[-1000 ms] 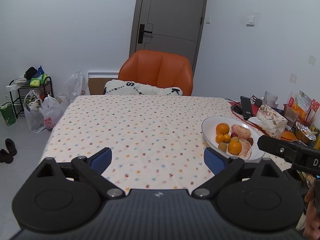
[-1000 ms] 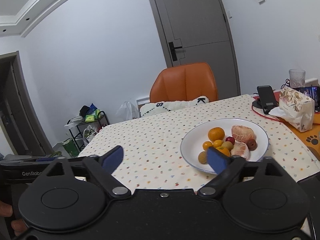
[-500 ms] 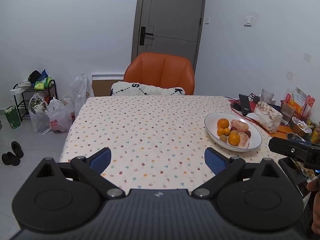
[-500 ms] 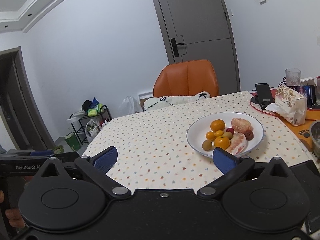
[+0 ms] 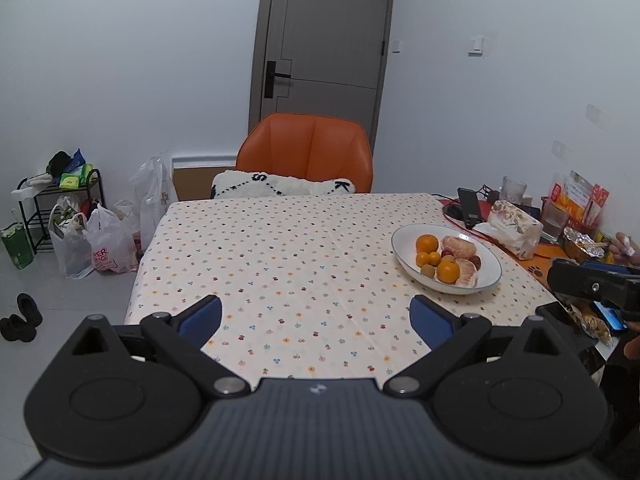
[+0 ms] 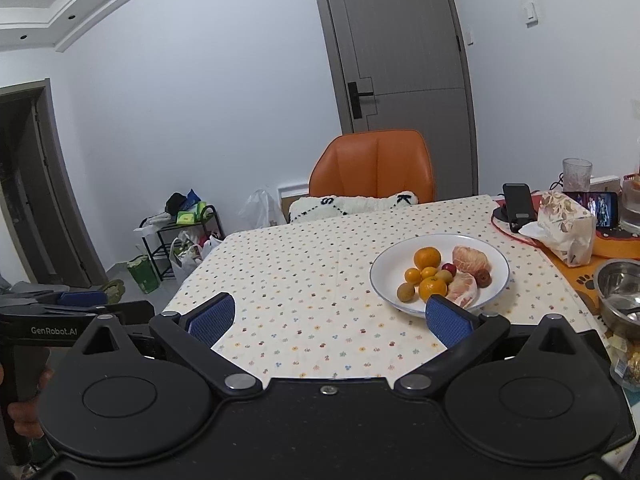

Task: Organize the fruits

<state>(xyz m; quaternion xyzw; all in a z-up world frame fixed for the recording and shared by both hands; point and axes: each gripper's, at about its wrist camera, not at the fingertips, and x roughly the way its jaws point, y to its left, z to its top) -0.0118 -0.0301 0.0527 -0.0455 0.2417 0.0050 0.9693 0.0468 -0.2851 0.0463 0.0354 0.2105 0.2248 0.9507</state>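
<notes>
Indoors, two hand-held grippers hover at the near edge of a worktop (image 5: pixel 280 248) covered with a cloth dotted in small flowers. Both point toward an orange chair (image 5: pixel 306 152) pushed in at the far side, a white cushion (image 5: pixel 280 185) resting on its seat, with a grey door (image 5: pixel 324 40) behind.

The left gripper (image 5: pixel 316 314) has its jaws spread wide, blue pads apart and nothing between them, only patterned cloth showing in the gap. The right gripper (image 6: pixel 330 318) is likewise spread wide and empty; in its own view its right pad overlaps the near rim of the plate, though whether it touches cannot be told.

The fruit sits together on a white plate (image 6: pixel 496 256) toward the right side of the worktop. A large orange (image 6: pixel 427 258) lies at the back, a second orange (image 6: pixel 433 287) at the front, with two smaller ones between them. A greenish-brown round fruit (image 6: pixel 405 292) lies at the front left. Two peeled citrus pieces (image 6: pixel 470 260) occupy the right half, with a small red fruit (image 6: pixel 450 268) and a dark reddish one (image 6: pixel 484 277) beside them.

Right of the plate stand a phone on a holder (image 6: pixel 518 204), a floral tissue pack (image 6: pixel 566 228), a glass (image 6: pixel 577 175) and a metal bowl (image 6: pixel 620 284). On the floor to the left are plastic bags (image 5: pixel 102 246) and a small black rack (image 5: pixel 60 200). The left gripper's view catches the right one's body (image 5: pixel 592 286) at its right edge.
</notes>
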